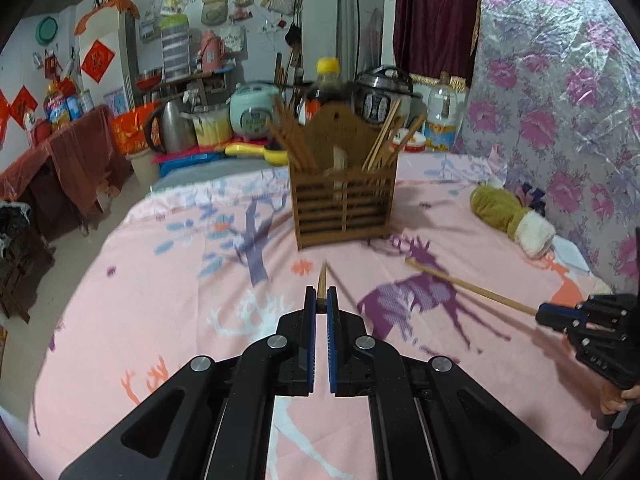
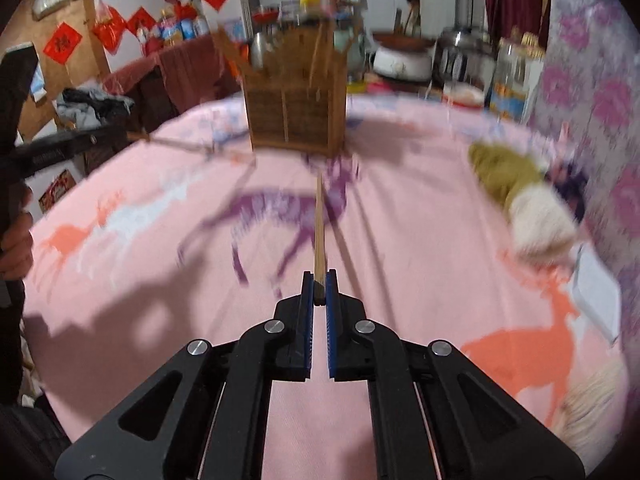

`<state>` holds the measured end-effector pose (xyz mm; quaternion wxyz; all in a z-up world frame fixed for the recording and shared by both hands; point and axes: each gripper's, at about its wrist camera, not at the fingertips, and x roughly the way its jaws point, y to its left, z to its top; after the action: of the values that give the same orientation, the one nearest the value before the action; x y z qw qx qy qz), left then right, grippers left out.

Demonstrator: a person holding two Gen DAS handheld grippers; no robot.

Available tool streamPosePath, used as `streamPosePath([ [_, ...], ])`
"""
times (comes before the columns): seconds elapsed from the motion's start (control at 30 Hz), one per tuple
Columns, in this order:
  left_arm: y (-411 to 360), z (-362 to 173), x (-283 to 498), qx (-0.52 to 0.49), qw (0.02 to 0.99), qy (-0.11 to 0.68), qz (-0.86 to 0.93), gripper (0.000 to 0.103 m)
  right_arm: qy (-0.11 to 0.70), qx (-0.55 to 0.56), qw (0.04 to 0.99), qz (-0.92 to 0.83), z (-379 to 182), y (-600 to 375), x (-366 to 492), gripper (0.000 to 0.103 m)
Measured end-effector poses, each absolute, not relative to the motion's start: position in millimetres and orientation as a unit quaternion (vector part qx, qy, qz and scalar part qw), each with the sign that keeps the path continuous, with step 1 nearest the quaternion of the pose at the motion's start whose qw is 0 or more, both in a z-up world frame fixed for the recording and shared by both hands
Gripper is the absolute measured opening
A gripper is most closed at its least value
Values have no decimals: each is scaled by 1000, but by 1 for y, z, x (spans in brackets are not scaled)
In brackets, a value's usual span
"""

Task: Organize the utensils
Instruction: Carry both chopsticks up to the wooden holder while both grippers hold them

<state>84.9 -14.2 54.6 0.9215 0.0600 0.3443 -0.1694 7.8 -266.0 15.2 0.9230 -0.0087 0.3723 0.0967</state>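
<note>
Your left tool [image 1: 321,294] is pinching one chopstick [image 1: 323,280] by its end, above the pink deer-print bedsheet [image 1: 160,280]. Your right tool [image 2: 319,280] is pinching a second chopstick [image 2: 319,232], its free end pointing ahead. Farther off, the brown slatted utensil holder [image 1: 344,204] stands upright on the sheet, chopsticks in both side compartments.

Black grippers [image 1: 321,300], blue-lined jaws, silver screws

Left tongs [image 1: 321,298] and right tongs [image 2: 319,284] both clamped shut, angled downward.
</note>
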Motion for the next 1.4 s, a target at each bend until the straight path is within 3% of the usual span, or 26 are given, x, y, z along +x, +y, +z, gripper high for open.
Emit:
streamPosePath([
  [0.3,-37,107,93,60,933,302,-185,5,273,13,956,109,105,-252,28,7],
  [0.67,-53,114,111,51,929,304,-205,5,269,36,955,121,107,-235,58,7],
  [0.9,-61,146,136,57,935,289,-200,5,247,39,960,125,131,-230,75,7],
  [1.17,-68,212,158,38,958,213,-186,5,151,35,983,98,183,-218,89,7],
  [1.4,-78,222,177,31,977,157,-144,5,87,35,994,60,194,-202,118,7],
])
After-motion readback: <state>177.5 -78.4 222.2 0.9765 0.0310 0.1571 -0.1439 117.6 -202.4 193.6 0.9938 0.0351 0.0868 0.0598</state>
